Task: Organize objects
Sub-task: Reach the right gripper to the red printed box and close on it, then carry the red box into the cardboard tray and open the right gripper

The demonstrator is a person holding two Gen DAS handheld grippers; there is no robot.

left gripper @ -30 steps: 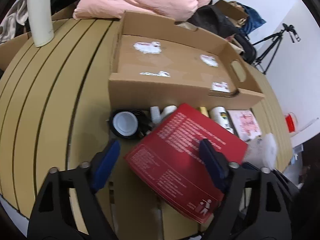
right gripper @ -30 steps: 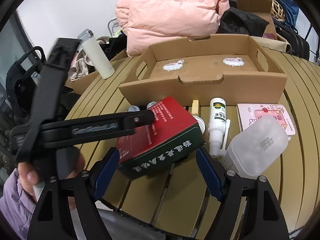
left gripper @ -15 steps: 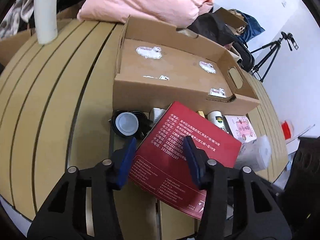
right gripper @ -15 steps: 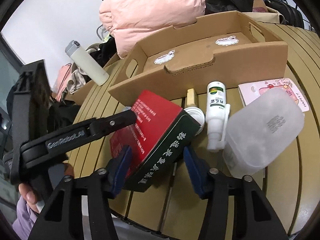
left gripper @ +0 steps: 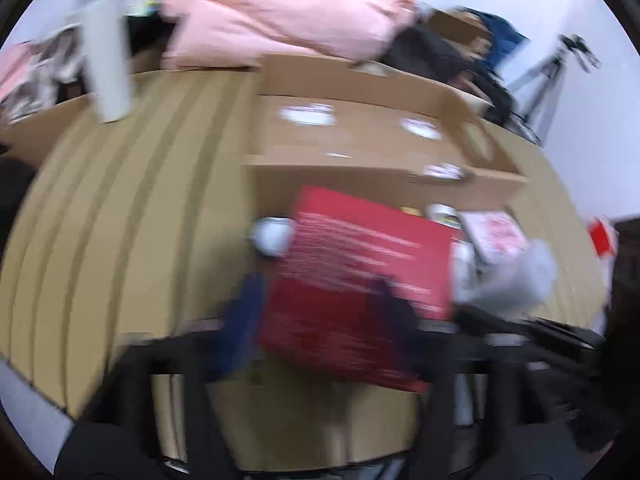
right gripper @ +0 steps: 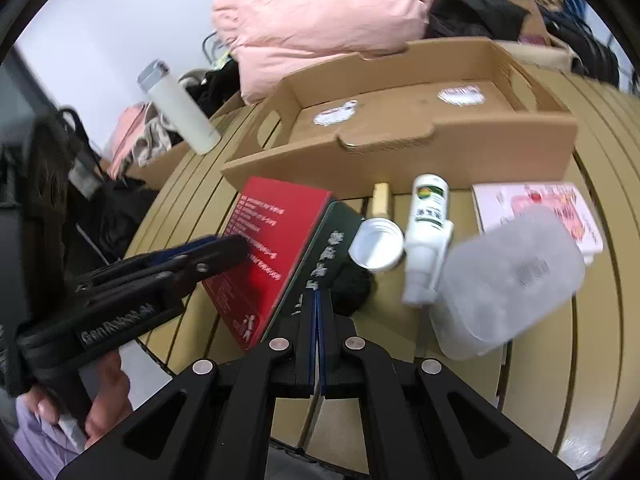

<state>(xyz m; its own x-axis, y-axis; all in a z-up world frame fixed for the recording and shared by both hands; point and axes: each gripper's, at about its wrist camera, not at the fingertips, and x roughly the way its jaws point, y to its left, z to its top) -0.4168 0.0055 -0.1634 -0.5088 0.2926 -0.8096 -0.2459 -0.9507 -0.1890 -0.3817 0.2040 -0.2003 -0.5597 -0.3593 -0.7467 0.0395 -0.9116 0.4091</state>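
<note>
A red box with a dark green side stands tilted on the slatted table, in front of an open cardboard tray. My left gripper is clamped on the red box; this view is blurred. In the right wrist view the left gripper's fingers lie on the box's red face. My right gripper is shut and empty, its tips just before the box's green side. A white lid, a white spray bottle and a frosted plastic case lie to the right.
A pink card lies under the frosted case. A white flask stands at the table's back left. A pink jacket and dark bags pile up behind the tray. A black object lies by the lid.
My right gripper has closed from wide open to shut. My left gripper has closed onto the red box and is moving, which blurs its view.
</note>
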